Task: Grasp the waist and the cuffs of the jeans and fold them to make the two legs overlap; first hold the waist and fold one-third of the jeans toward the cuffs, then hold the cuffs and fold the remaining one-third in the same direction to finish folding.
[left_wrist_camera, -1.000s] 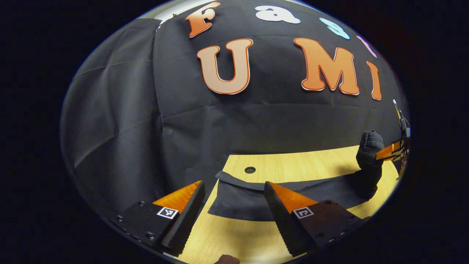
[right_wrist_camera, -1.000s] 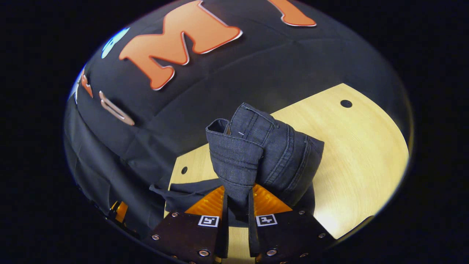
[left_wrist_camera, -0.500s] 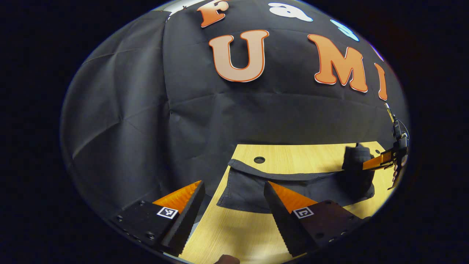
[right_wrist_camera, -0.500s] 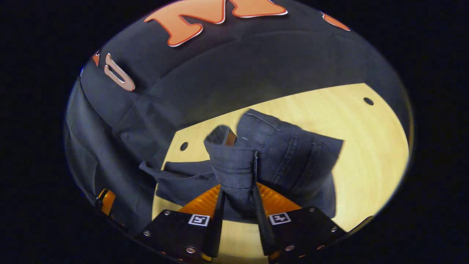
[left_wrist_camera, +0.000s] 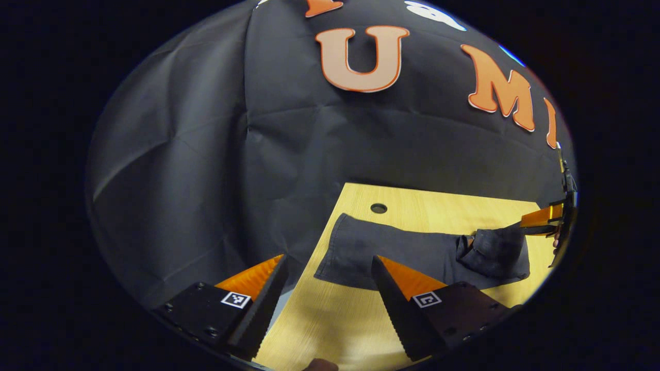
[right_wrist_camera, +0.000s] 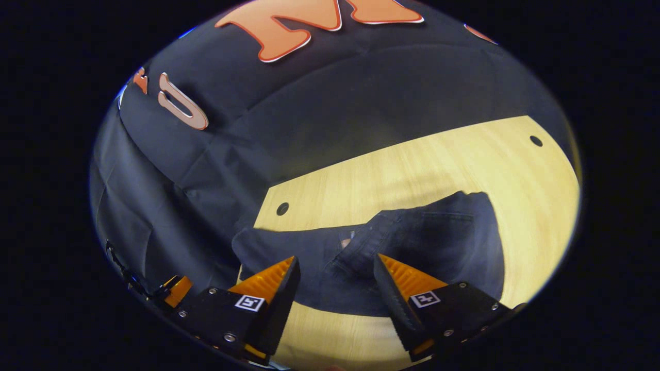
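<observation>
Fingers of the left gripper (left_wrist_camera: 327, 281) stand wide apart with nothing between them, near the left end of the wooden table (left_wrist_camera: 412, 198), just short of the jeans (left_wrist_camera: 407, 252). Jeans lie flat across the table from left to right, dark, with one end folded back onto the rest at the right (right_wrist_camera: 438, 232). Right gripper (right_wrist_camera: 335, 281) is likewise spread wide and empty, just above the near edge of that folded part.

Right tool (left_wrist_camera: 541, 222) cut off at edge; jeans (right_wrist_camera: 412, 242) motion-blurred.
</observation>
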### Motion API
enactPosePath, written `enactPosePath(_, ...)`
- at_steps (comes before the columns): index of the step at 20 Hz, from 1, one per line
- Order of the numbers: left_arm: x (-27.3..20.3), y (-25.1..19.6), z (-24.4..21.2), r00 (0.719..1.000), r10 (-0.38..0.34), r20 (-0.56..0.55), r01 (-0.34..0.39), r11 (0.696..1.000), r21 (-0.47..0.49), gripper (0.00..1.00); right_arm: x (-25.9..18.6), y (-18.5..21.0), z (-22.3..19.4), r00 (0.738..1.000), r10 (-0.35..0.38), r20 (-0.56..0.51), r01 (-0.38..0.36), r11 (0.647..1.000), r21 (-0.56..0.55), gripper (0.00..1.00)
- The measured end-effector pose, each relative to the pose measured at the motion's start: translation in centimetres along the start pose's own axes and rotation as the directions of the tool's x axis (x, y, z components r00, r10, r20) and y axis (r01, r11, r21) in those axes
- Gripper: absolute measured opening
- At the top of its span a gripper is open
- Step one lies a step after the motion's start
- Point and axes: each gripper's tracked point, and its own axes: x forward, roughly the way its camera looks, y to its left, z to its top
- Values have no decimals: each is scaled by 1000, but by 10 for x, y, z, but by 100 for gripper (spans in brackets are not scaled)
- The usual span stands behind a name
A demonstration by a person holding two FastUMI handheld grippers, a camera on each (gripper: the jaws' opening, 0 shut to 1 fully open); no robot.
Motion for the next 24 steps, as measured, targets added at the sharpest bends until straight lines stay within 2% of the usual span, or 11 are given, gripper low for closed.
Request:
enactPosePath(3, 24, 8, -21, 996, -18, -91, 14, 999, -44, 98, -19, -14, 15, 998, -44, 43, 44, 999, 3, 96)
enactPosePath(7, 61, 6, -46, 970, -79, -230, 49, 990, -132, 98, -42, -27, 29, 991, -93, 99, 93, 996, 9, 98)
enactPosePath(11, 85, 6, -54, 937, -141, -320, 65, 969, -236, 98, -68, -32, 32, 981, -123, 148, 123, 992, 7, 98)
enactPosePath(12, 93, 7, -58, 924, -144, -354, 55, 967, -250, 96, -74, -33, 33, 979, -131, 157, 131, 991, 14, 98)
enactPosePath(14, 112, 7, -71, 890, -166, -424, 37, 955, -295, 100, -84, -35, 30, 975, -145, 170, 141, 989, 32, 98)
enactPosePath(18, 129, 33, -72, 829, -211, -518, -29, 908, -417, 98, -102, -52, 20, 964, -194, 184, 187, 981, 55, 98)
enactPosePath(22, 145, 51, -83, 777, -189, -600, -118, 894, -433, 98, -117, -63, 12, 955, -224, 195, 208, 973, 98, 98)
enactPosePath(24, 149, 50, -87, 754, -162, -636, -154, 898, -411, 98, -120, -65, 8, 955, -230, 189, 214, 972, 102, 98)
